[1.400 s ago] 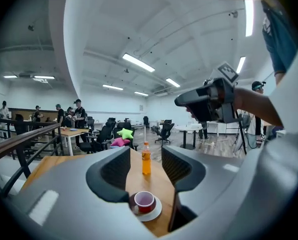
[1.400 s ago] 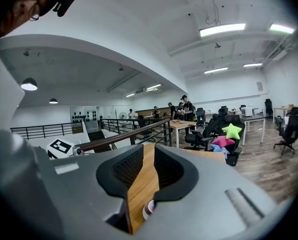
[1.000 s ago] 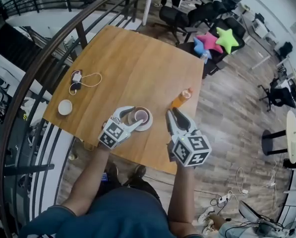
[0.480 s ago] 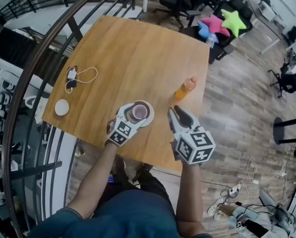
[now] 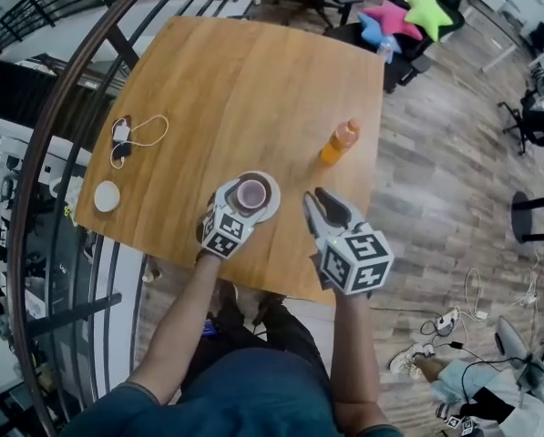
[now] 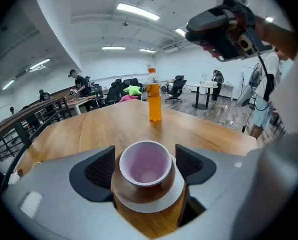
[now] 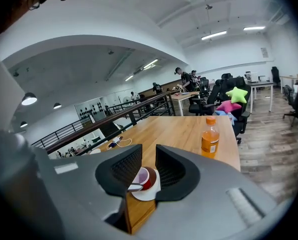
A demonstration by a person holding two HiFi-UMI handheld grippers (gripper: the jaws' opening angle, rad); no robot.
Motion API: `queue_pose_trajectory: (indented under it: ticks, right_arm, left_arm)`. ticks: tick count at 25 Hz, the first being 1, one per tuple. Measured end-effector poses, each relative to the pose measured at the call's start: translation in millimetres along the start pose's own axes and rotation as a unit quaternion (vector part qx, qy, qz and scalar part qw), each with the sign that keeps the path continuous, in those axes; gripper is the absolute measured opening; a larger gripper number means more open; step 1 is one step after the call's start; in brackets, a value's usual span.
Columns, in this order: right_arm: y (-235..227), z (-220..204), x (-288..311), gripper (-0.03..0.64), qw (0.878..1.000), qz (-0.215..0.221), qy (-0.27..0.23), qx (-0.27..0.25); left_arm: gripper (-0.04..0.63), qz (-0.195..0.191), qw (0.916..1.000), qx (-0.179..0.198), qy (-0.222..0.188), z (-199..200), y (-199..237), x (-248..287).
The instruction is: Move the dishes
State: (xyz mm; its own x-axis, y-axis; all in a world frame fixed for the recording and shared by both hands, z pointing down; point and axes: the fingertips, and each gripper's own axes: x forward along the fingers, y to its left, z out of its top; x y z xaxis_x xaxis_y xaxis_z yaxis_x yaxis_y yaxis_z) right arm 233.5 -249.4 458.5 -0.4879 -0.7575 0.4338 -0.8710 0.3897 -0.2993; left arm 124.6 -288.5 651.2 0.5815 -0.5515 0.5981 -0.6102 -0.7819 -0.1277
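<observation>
A brown cup with a pink inside [image 5: 251, 192] stands on a white saucer [image 5: 270, 206] near the wooden table's front edge. My left gripper [image 5: 245, 201] is open, one jaw on each side of the cup [image 6: 145, 163], just above the saucer [image 6: 153, 204]. Whether the pads [image 6: 100, 171] touch the cup I cannot tell. My right gripper [image 5: 316, 199] hovers to the right of the saucer. Its jaws [image 7: 149, 166] are a narrow gap apart with nothing between them. Beyond that gap the cup [image 7: 143, 178] shows.
An orange drink bottle [image 5: 339, 142] stands upright behind the right gripper, near the table's right edge. A small white dish [image 5: 107, 196] and a charger with its cable [image 5: 126, 137] lie at the left. A dark railing [image 5: 53, 144] runs along the table's left side.
The left gripper has slid forward so the cup now sits deep between its jaws. The right gripper has kept its place beside the saucer.
</observation>
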Motion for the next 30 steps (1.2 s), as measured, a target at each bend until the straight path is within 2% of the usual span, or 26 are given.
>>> queue_pose_trajectory:
  ticks: [5,8,17,25,30]
  right_arm:
    - [-2.6,-8.8,2.8,0.069,1.000,0.004,0.007,0.003]
    - [-2.1,-13.1,4.8,0.069,1.000,0.006,0.010,0.004]
    - [1.1,-17.3,10.4,0.069,1.000,0.012,0.018,0.003]
    - [6.5,-25.3,20.7,0.069,0.999,0.015,0.030,0.008]
    - [10.7,-28.7,27.5,0.069,0.999,0.017,0.035,0.009]
  left_arm:
    - [0.367,0.000,0.9999,-0.011,0.012,-7.4,1.5,7.1]
    - [0.336,-0.004,0.9998,-0.015,0.010,-9.6,1.2,7.2]
    - [0.334,-0.008,0.9995,-0.029,-0.004,1.7,4.6,-6.2]
    - [0.334,-0.009,0.9978,-0.056,-0.035,19.6,16.6,-27.9]
    - [0.334,-0.004,0.9961,-0.056,-0.067,36.7,26.0,-42.4]
